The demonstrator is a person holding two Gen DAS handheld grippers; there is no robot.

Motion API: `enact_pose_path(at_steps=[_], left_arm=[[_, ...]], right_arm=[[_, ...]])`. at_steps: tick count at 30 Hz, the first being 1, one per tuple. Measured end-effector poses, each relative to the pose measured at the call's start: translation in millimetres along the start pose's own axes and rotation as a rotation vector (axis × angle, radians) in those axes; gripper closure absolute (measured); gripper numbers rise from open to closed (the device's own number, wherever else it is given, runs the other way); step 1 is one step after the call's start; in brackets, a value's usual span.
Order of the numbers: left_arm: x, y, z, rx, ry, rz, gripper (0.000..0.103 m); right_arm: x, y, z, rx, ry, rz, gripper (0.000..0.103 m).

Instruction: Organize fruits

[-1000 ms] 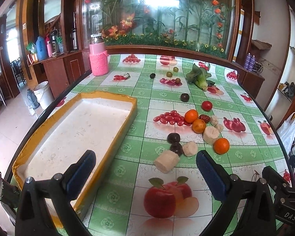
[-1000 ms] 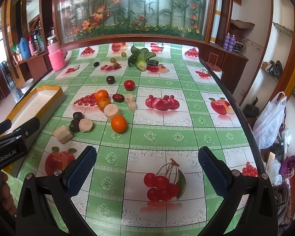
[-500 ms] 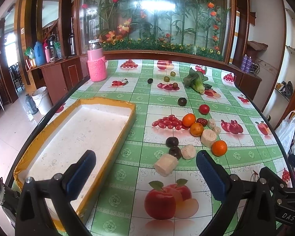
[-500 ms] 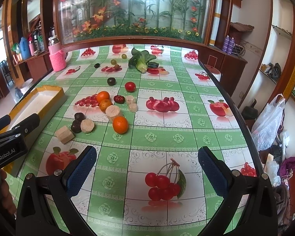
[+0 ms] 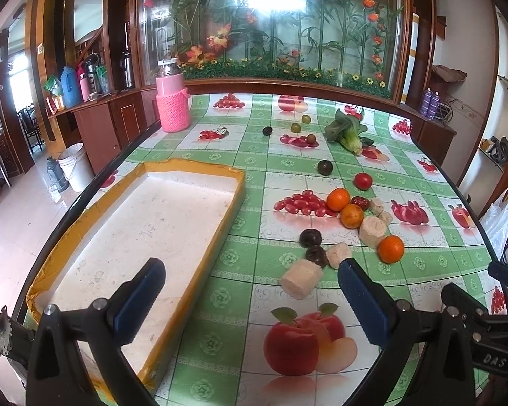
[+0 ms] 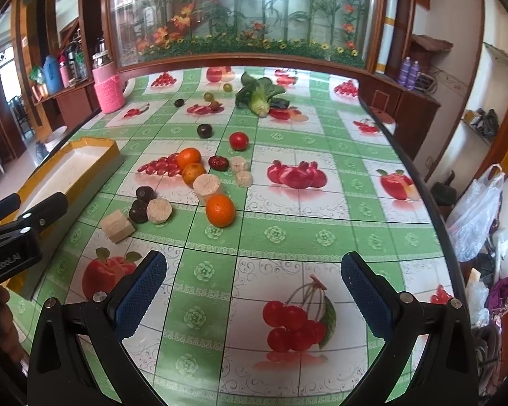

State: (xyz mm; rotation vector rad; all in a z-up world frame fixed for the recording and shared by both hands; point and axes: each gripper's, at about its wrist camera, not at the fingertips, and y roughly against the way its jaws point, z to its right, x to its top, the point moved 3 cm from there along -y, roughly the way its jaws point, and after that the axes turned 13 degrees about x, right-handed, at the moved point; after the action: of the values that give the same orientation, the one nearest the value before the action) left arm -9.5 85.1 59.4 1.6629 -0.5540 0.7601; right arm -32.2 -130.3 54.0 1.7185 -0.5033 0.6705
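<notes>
Loose fruit lies mid-table: three oranges, the nearest (image 5: 390, 249) (image 6: 220, 210), a red tomato (image 5: 363, 181) (image 6: 238, 140), dark plums (image 5: 310, 238) (image 6: 145, 194) and pale cut chunks (image 5: 300, 283) (image 6: 117, 226). A white foam tray with a yellow rim (image 5: 199, 270) (image 6: 94, 142) sits at the left, holding nothing. My left gripper (image 5: 250, 299) is open and empty above the table's near edge, beside the tray. My right gripper (image 6: 254, 286) is open and empty above the near table, well short of the fruit.
A leafy green vegetable (image 5: 347, 133) (image 6: 259, 93) and small dark and green fruits (image 5: 296, 128) lie farther back. A pink-sleeved jar (image 5: 172, 101) (image 6: 107, 86) stands at the far left. The table edge (image 6: 420, 182) curves on the right, with a plastic bag (image 6: 477, 209) beyond.
Both grippers have risen and drawn back slightly, so the fruit sits a little farther off. Nothing on the table has moved.
</notes>
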Motion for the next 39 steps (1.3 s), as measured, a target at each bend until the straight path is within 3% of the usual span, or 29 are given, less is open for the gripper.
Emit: enact_pose_path(at_steps=[6, 11, 14, 16, 18, 26, 29, 31, 35, 39], left_arm=[[-5, -3, -2, 0.017, -0.037, -0.012, 0.0], [-9, -3, 3, 0.006, -0.088, -0.027, 0.0], [-10, -5, 7, 0.002, -0.112, -0.035, 0.0], [-9, -7, 10, -0.004, -0.127, -0.044, 0.0], [-8, -9, 15, -0.016, -0.14, -0.055, 0.0], [-4, -24, 52, -0.118, -0.223, -0.118, 0.0], [-4, -35, 66, -0.125, -0.271, -0.142, 0.005], [-4, -43, 71, -0.118, -0.304, -0.154, 0.016], [-8, -63, 73, -0.145, -0.324, -0.228, 0.028], [-18, -78, 74, -0.183, -0.323, -0.314, 0.054]], right_arm=[[12, -42, 5, 0.06, 0.049, -0.063, 0.0], [23, -74, 5, 0.133, 0.046, -0.116, 0.008], [24, -94, 3, 0.134, 0.078, -0.169, 0.028], [23, -105, 3, 0.159, 0.088, -0.207, 0.064], [22, -106, 2, 0.186, 0.096, -0.204, 0.069], [24, -84, 10, 0.2, 0.113, -0.149, 0.07], [25, -78, 14, 0.206, 0.105, -0.135, 0.07], [26, -73, 18, 0.208, 0.097, -0.124, 0.07], [25, -66, 26, 0.221, 0.071, -0.108, 0.07], [23, -61, 32, 0.227, 0.045, -0.099, 0.069]])
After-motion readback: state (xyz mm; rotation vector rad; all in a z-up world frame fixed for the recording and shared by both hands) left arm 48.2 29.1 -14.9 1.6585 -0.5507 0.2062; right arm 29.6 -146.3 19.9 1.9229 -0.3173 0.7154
